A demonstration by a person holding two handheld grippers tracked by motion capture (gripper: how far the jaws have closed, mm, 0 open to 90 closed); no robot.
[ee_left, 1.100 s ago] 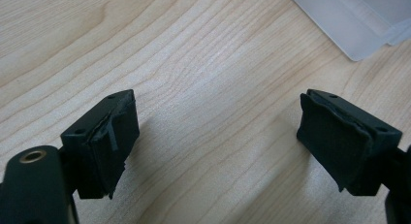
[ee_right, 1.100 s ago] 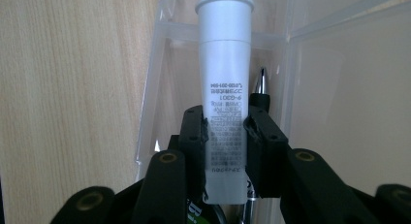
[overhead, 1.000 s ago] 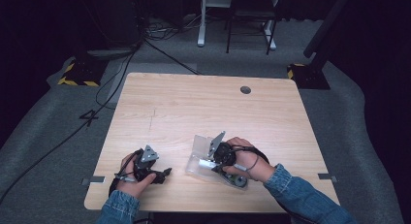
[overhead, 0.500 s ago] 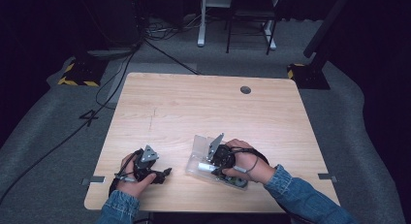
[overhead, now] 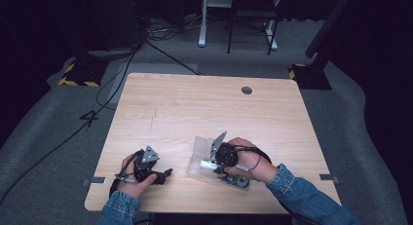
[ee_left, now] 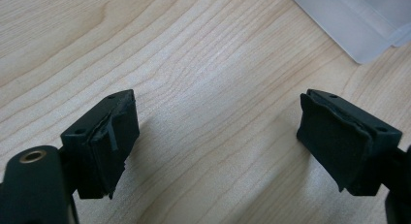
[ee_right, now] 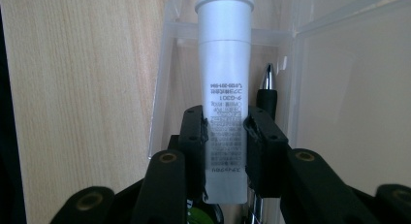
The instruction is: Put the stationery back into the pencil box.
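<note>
We counted one white tube (ee_right: 224,88) clamped in the right gripper (ee_right: 227,136), one pen (ee_right: 266,90) beside it, one clear box (overhead: 200,152); left gripper (ee_left: 218,136) jaws stood apart over the table (overhead: 195,108).

Pale wood, black jaws, silver-grey tube

The table (overhead: 195,108) is light wood with fine brown grain. The tube (ee_right: 224,88) is matte silver-grey with small black print, held by the black right gripper (ee_right: 225,132). The case (ee_left: 358,20) is clear, frosted whitish plastic; the pen (ee_right: 265,90) in it is black with a shiny chrome tip. The left gripper (ee_left: 218,141) is black. The sleeve (overhead: 302,198) is blue denim.
</note>
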